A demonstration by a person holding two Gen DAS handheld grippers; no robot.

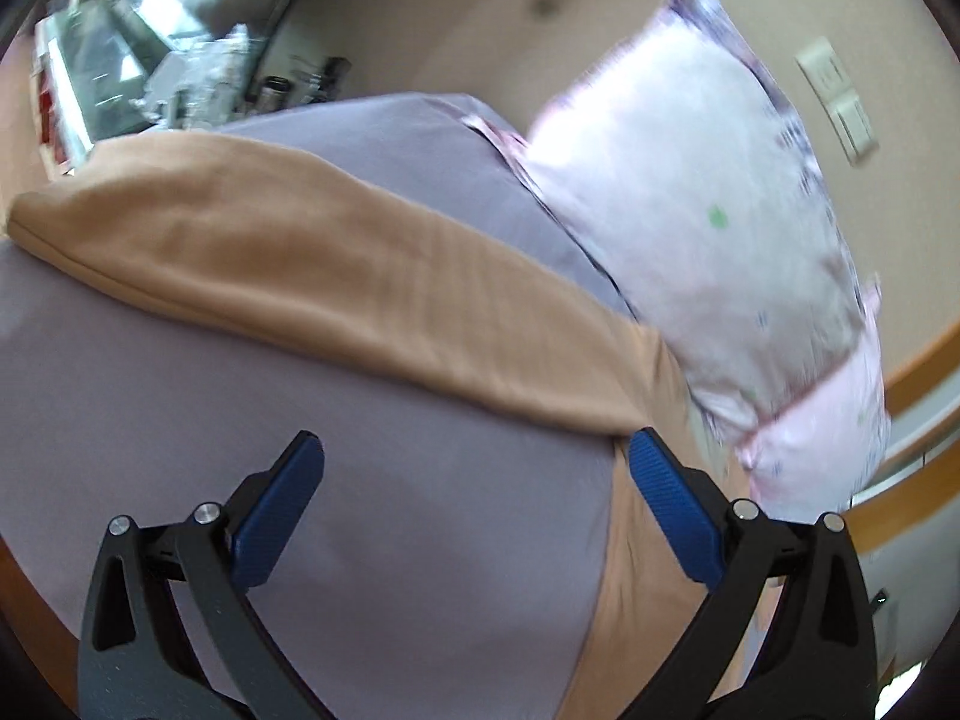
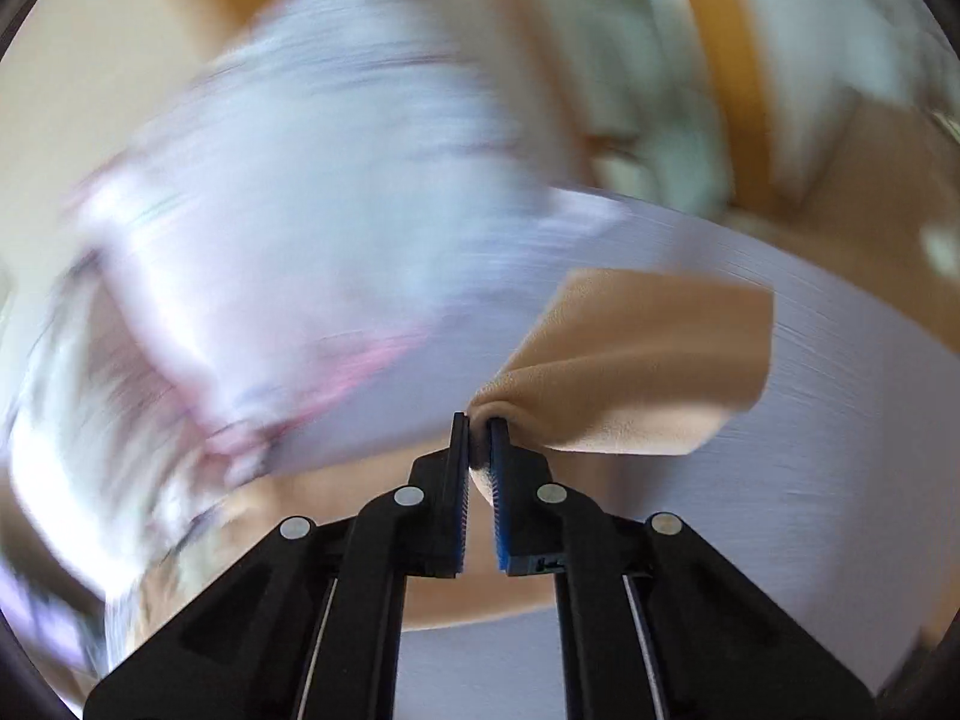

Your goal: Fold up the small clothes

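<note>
A tan garment (image 1: 336, 264) lies stretched across the lilac bed sheet (image 1: 300, 432), running from the upper left down to the lower right. My left gripper (image 1: 474, 468) is open and empty above the sheet; its right finger (image 1: 666, 498) is beside the garment's lower part. In the right wrist view my right gripper (image 2: 478, 426) is shut on a bunched corner of the tan garment (image 2: 636, 360), which fans out to the right over the sheet (image 2: 810, 450). This view is heavily motion-blurred.
A pink and white patterned pillow (image 1: 708, 228) leans against the beige wall (image 1: 450, 18) at the bed's head; it shows blurred in the right wrist view (image 2: 288, 228). A wooden bed frame (image 1: 918, 372) runs on the right. Cluttered shelves (image 1: 150, 60) stand far left.
</note>
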